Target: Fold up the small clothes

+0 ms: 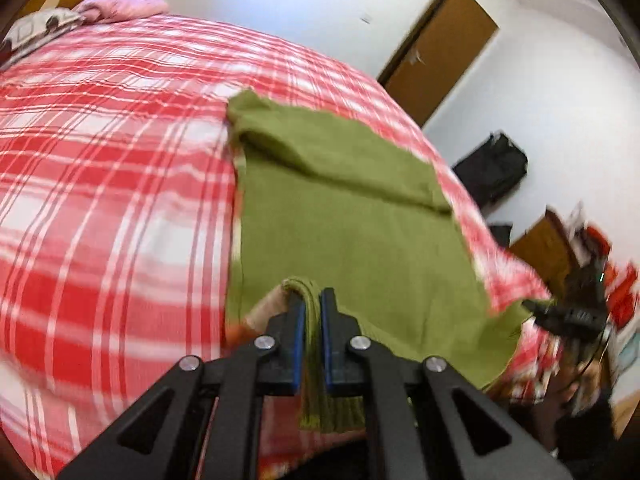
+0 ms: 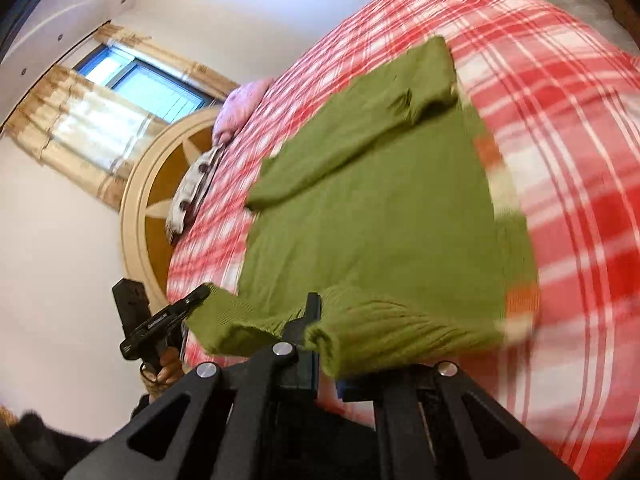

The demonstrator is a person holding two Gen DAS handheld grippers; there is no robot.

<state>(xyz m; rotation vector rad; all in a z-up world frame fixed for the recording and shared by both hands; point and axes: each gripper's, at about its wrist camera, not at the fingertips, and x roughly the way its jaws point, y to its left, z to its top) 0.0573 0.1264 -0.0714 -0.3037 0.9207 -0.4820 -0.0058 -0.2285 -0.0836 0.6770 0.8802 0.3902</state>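
A green knit sweater (image 1: 340, 208) lies flat on a red and white plaid bedspread (image 1: 100, 180), one sleeve folded across its upper body. My left gripper (image 1: 313, 300) is shut on the ribbed hem, which bunches between the blue pads and hangs down behind them. At the far right of this view, my right gripper (image 1: 534, 306) pinches the hem's other corner. In the right wrist view the sweater (image 2: 380, 208) spreads away over the bedspread (image 2: 580, 160). The right gripper (image 2: 320, 310) is shut on the raised hem, with one finger hidden under the cloth. The left gripper (image 2: 202, 292) holds the hem's corner.
A pink pillow (image 2: 240, 108) and a patterned cloth (image 2: 192, 184) lie at the head of the bed by a round headboard (image 2: 160, 184). A curtained window (image 2: 152, 80) is beyond. A brown door (image 1: 436, 48) and a black bag (image 1: 492, 168) stand off the bed's right side.
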